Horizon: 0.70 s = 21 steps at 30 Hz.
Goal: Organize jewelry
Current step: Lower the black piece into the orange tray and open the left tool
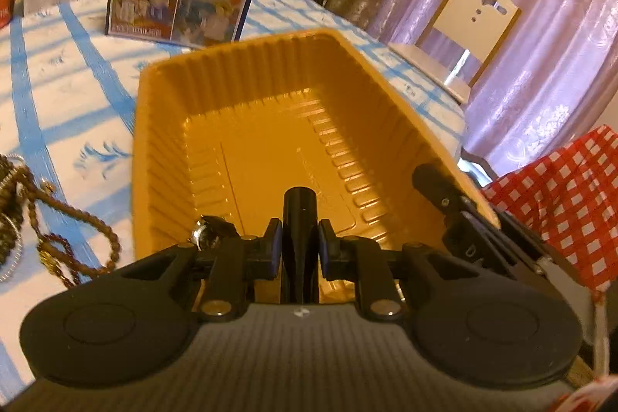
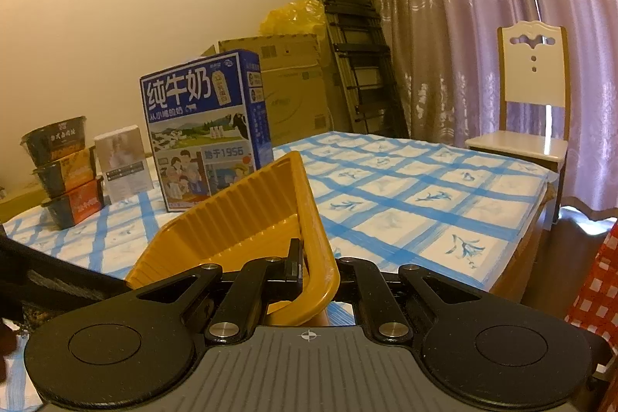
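Observation:
An orange ribbed plastic tray [image 1: 239, 91] sits on the blue-checked tablecloth, its inside bare. My left gripper [image 1: 299, 250] hovers over the tray's near end, its pads shut on a small black cylinder [image 1: 299, 211]. A small silver ring-like piece [image 1: 202, 234] hangs beside the left finger. My right gripper [image 2: 316, 265] is shut on the tray's right rim [image 2: 309, 219], tilting the tray; it shows in the left wrist view [image 1: 444, 203] at the tray's right edge. Brown bead necklaces and chains [image 1: 58, 230] lie on the cloth left of the tray.
A blue milk carton box [image 2: 204, 130] stands behind the tray, with a small white box [image 2: 123, 157] and stacked noodle bowls [image 2: 65, 168] to its left. A white chair [image 2: 533, 103] stands at the table's far right. A red checked cloth [image 1: 571, 203] is on the right.

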Each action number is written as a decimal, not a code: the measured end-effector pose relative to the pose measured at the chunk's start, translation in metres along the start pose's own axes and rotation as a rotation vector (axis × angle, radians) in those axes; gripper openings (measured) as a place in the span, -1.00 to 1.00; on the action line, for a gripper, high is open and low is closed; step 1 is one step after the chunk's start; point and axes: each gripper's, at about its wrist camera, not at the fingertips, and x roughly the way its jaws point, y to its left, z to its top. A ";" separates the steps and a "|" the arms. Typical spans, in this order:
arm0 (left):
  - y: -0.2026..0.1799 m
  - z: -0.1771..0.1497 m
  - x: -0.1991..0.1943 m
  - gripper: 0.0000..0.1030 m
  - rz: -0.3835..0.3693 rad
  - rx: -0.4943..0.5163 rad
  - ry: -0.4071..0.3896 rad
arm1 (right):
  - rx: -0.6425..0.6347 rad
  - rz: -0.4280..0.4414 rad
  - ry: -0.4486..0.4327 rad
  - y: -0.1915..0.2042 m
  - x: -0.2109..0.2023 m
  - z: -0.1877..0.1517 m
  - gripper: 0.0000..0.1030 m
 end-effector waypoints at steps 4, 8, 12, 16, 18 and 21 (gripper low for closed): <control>0.001 -0.005 0.011 -0.67 0.014 -0.009 0.026 | 0.001 0.000 0.000 0.000 0.000 0.000 -0.87; 0.001 -0.009 0.008 -0.66 0.007 -0.020 0.015 | 0.002 0.001 0.002 -0.001 0.001 0.000 -0.87; -0.001 -0.007 -0.009 -0.65 -0.018 -0.017 -0.022 | 0.000 -0.001 0.002 0.000 0.000 0.000 -0.87; 0.007 -0.007 -0.044 -0.58 -0.003 0.009 -0.087 | 0.004 -0.006 0.007 -0.002 0.001 -0.001 -0.87; 0.017 -0.010 -0.062 -0.54 0.034 0.026 -0.109 | 0.003 -0.013 0.003 -0.002 0.000 -0.002 -0.87; 0.042 -0.020 -0.082 -0.53 0.125 0.042 -0.109 | 0.004 -0.021 -0.001 -0.004 0.000 -0.002 -0.86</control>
